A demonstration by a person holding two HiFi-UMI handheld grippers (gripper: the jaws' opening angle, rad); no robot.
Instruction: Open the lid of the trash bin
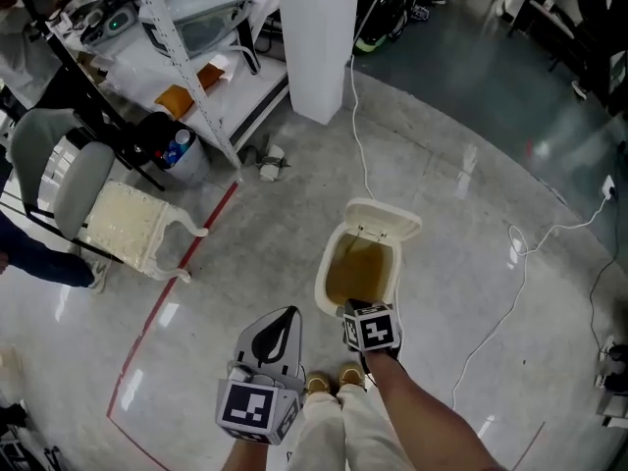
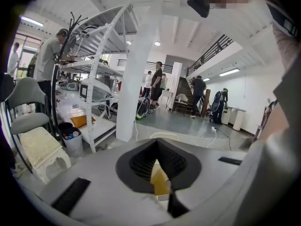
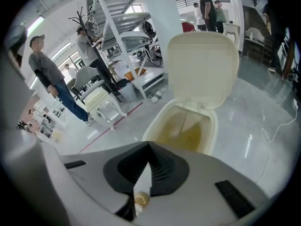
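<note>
Grey glossy floor (image 1: 461, 214), cream trash bin (image 1: 325, 275), lid (image 1: 384, 220) raised; left gripper (image 1: 284, 315) and right gripper (image 1: 351, 310) closed.

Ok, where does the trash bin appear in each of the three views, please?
Head view: trash bin at lower centre, its lid open.
Left gripper view: trash bin mostly hidden; only the lid's top shows, at centre, above the fingers.
Right gripper view: trash bin at centre right, lid upright.
Shared landmark: the cream stool, left of the bin in every view.
</note>
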